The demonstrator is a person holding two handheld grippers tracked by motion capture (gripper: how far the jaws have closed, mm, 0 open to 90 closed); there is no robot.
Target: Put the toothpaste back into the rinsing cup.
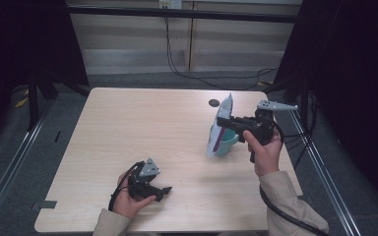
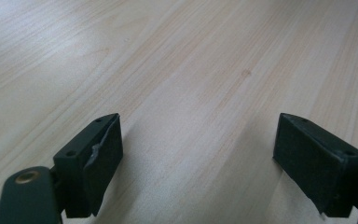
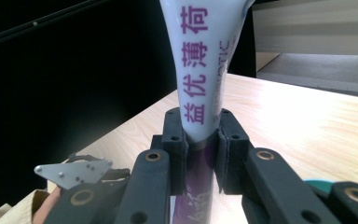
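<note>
1. High view: pale wood-grain tabletop (image 1: 142,132) with rounded corners; a small dark round spot (image 1: 213,103) lies on it near the far edge.
2. Right gripper (image 1: 222,121), held in the person's right hand (image 1: 265,151), is raised over the right half of the tabletop. Its jaws pinch a soft tube (image 1: 220,129) across the body.
3. The tube is white, glossy and flattened toward the crimped top end, which points up and away. The lower part carries a purple band and a teal cap (image 1: 230,140) on the gripper side. The lower end reaches down to the tabletop; whether it touches cannot be told.
4. Right gripper view: the tube (image 3: 205,70) rises between the two black jaws, which press on either side of it. Purple printed characters run down the white face, and the colour turns solid purple below the jaws. The jaw pads are matt black and blocky, and the link arms carry brass-coloured pivot bushings.
5. Left gripper (image 1: 162,191) sits low at the near left of the tabletop, held in the left hand (image 1: 128,201), with a grey three-cornered plate on top.
6. Left gripper view: the jaws are spread wide, with bare tabletop (image 2: 196,93) between them. The left pad's (image 2: 103,154) lining is torn and peels at the edge.
</note>
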